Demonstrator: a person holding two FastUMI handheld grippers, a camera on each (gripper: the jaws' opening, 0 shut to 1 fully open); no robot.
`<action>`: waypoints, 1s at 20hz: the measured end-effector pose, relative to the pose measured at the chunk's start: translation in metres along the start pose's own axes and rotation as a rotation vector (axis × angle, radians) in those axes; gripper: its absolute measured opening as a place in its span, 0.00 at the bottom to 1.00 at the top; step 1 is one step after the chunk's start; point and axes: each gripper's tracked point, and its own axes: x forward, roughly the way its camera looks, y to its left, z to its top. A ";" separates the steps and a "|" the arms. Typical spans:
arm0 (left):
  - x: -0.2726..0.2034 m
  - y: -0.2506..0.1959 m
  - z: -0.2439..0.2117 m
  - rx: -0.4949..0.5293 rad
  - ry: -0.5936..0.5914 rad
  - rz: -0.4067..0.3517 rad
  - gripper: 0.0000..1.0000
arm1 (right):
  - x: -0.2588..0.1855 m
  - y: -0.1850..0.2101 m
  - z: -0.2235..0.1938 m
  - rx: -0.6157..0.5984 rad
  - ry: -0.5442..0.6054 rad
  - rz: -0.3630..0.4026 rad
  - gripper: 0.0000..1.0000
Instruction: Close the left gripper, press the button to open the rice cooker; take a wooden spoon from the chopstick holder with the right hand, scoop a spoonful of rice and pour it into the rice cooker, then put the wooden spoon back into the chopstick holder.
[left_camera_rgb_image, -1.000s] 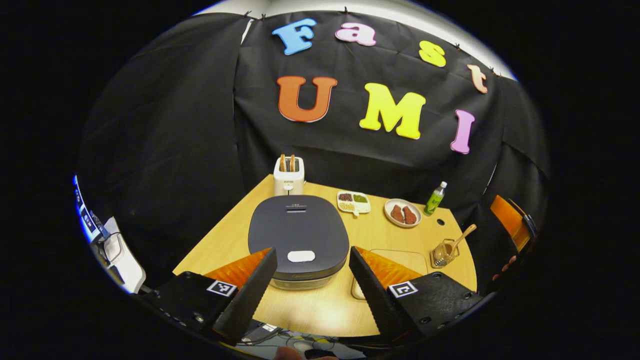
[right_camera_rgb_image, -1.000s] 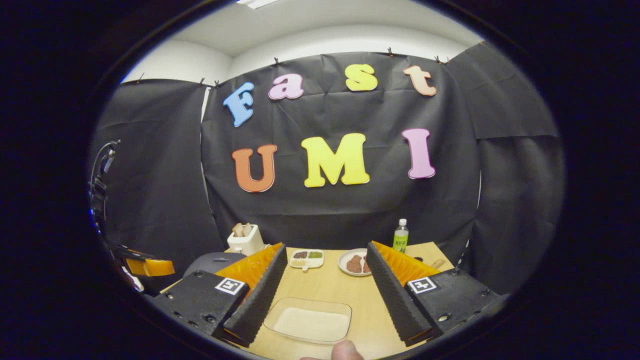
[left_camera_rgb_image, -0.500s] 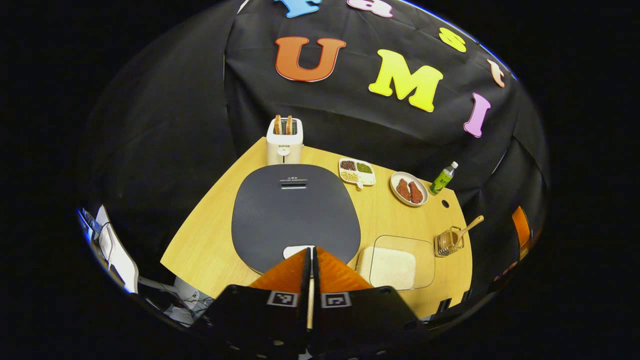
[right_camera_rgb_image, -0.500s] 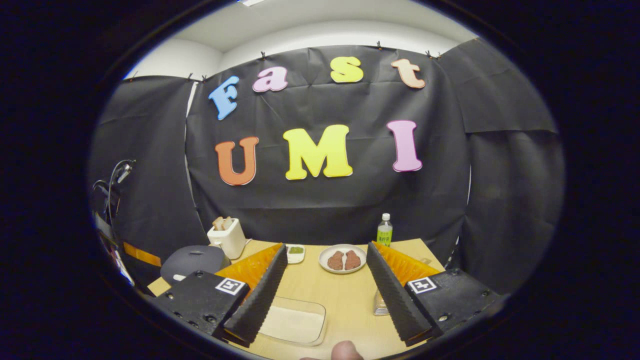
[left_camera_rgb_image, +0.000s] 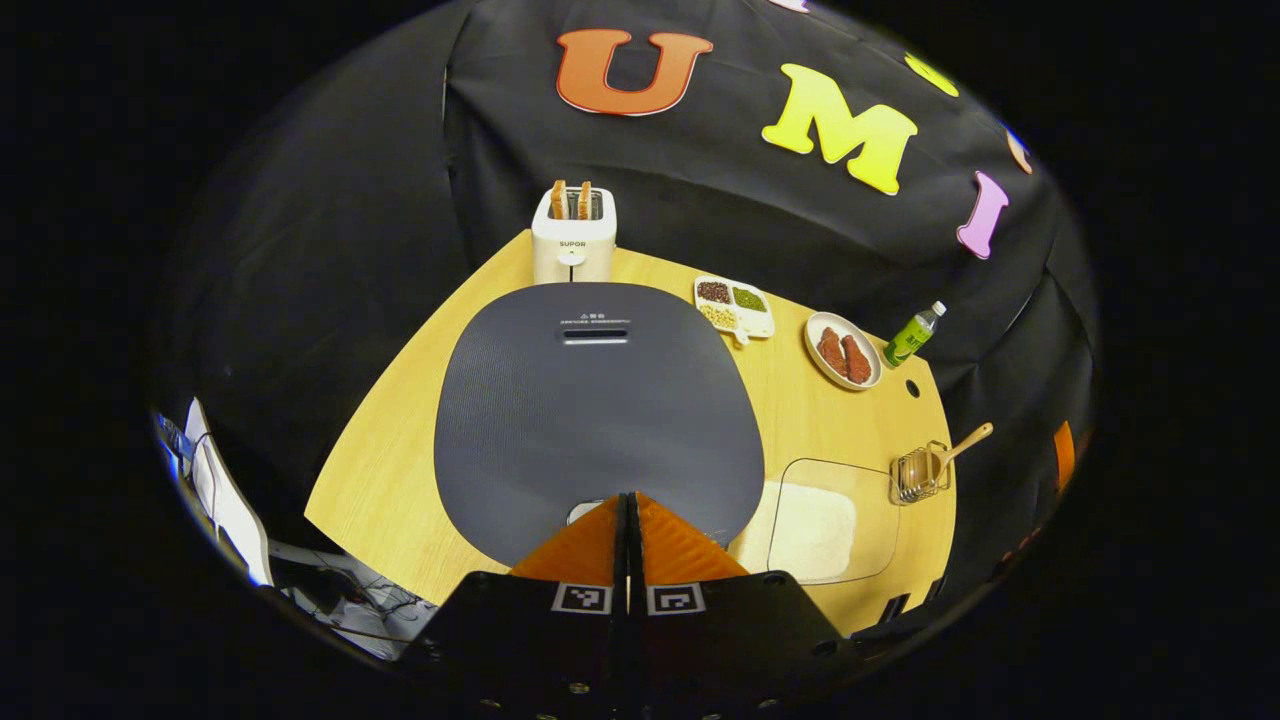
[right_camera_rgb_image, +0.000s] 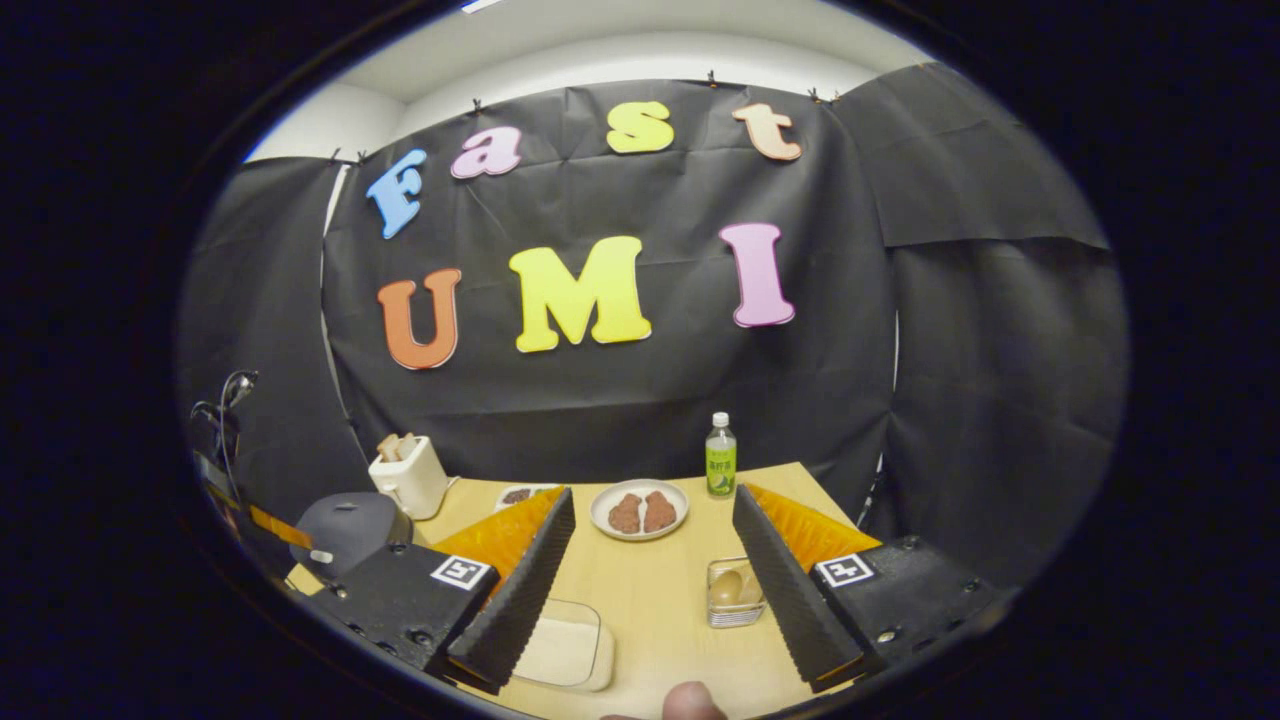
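The dark grey rice cooker sits lid down on the wooden table. My left gripper is shut, its tips right over the cooker's white button at the near edge of the lid; contact cannot be told. A wooden spoon leans in the wire chopstick holder at the right. A clear tray of rice lies beside the cooker. In the right gripper view, my right gripper hangs open above the table, with the holder just ahead between its fingers and the rice tray lower left.
A white toaster with toast stands behind the cooker. A divided dish of beans, a plate of meat and a green bottle line the far side. The other gripper's orange finger shows left of the cooker.
My left gripper went from open to shut and came down close over the cooker's lid and button. My right gripper swung right, bringing the chopstick holder between its fingers.
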 end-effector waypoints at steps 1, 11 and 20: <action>0.004 0.001 -0.003 -0.007 0.007 0.001 0.00 | 0.000 -0.004 -0.001 0.003 0.003 -0.008 1.00; 0.008 0.006 -0.013 -0.045 0.070 -0.028 0.00 | 0.003 -0.004 -0.008 0.020 0.024 -0.010 1.00; -0.076 -0.011 0.100 0.011 -0.424 0.026 0.00 | 0.004 -0.039 0.003 0.024 0.011 -0.065 1.00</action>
